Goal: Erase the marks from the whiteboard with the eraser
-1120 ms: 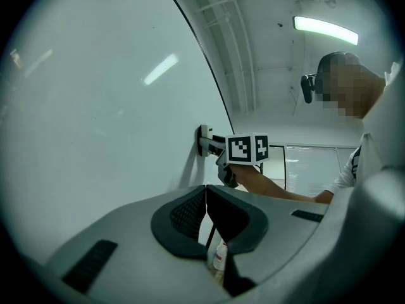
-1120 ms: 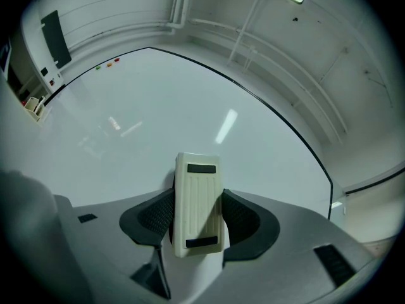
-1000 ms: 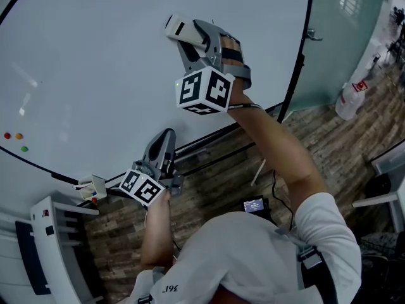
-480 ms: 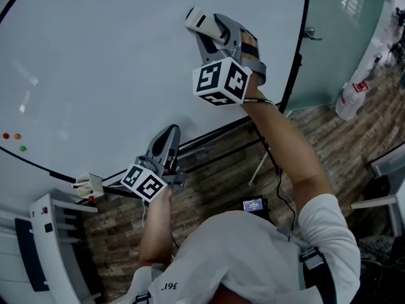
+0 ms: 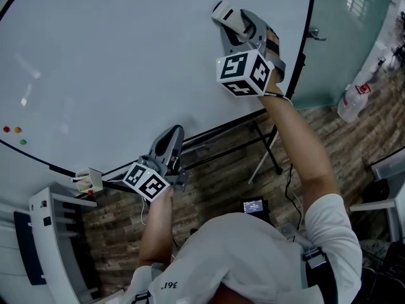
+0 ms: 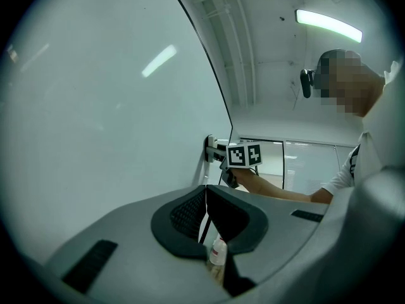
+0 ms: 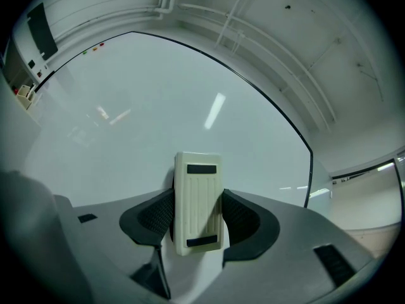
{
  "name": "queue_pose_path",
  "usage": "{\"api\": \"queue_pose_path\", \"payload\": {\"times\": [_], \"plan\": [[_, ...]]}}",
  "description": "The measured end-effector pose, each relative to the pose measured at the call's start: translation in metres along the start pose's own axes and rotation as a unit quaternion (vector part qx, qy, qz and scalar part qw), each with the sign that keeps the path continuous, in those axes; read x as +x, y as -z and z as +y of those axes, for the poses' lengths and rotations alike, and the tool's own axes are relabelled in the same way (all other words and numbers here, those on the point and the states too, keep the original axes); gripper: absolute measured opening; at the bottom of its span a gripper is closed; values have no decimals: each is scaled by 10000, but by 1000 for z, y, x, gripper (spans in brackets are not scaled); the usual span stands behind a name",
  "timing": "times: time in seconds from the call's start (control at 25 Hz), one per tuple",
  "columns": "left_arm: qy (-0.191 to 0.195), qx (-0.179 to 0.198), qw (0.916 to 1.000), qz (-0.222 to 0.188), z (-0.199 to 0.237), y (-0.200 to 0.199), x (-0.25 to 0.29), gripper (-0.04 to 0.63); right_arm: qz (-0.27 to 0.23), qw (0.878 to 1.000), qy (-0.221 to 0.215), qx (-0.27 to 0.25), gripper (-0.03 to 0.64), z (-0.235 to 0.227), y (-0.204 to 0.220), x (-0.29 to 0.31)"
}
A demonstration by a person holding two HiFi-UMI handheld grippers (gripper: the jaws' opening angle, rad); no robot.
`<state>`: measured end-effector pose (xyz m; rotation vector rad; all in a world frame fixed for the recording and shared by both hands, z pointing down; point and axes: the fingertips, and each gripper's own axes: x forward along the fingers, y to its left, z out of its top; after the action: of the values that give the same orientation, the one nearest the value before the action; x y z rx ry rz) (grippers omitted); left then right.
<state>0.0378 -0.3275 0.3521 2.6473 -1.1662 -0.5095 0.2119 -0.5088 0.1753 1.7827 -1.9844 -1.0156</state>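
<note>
Two grippers are in view, and only the right gripper (image 5: 235,23) carries anything. Its jaws are clamped on the long sides of a cream whiteboard eraser (image 7: 198,201), which sits upright between the dark ribbed pads (image 7: 155,215). The eraser's ribbed back, with a dark strip near each end, faces the camera. Its other face is turned flat toward the whiteboard (image 5: 126,62) and seems to press on it. In the head view the eraser sits high on the board, close to the black frame edge (image 5: 310,37) on the board's right side. The person's arm (image 5: 297,151) reaches up to it.

The left gripper (image 5: 169,138) hangs well apart from the eraser, low by the board's bottom edge. Its jaws are pressed together with nothing between them.

Three small coloured magnets (image 5: 15,133), red, orange and green, sit at the board's far left. A small pale box (image 5: 88,181) rests at the lower frame, just beside the left gripper's marker cube (image 5: 145,183). The stand's black legs (image 5: 266,145) rest on a wood-patterned floor (image 5: 342,144). A frosted glass panel (image 5: 345,37) stands to the right of the board.
</note>
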Motion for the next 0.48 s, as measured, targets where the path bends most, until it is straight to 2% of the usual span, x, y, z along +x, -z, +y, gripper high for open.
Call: {"api": "queue_pose_path", "payload": {"times": [0.2,0.36,0.48], "plan": [[-154,-49,9999,-36,6,4,-14,7,231,9996,97,86,252,-14,21,-1],[-188,-50,9998,-51,9,2,-27,6,465,9972,228,543,252,-41,40,-11],[-208,-43,9997,-78,11,-1,-43,6,513,9965,223,621,252,-41,42,-27]]}}
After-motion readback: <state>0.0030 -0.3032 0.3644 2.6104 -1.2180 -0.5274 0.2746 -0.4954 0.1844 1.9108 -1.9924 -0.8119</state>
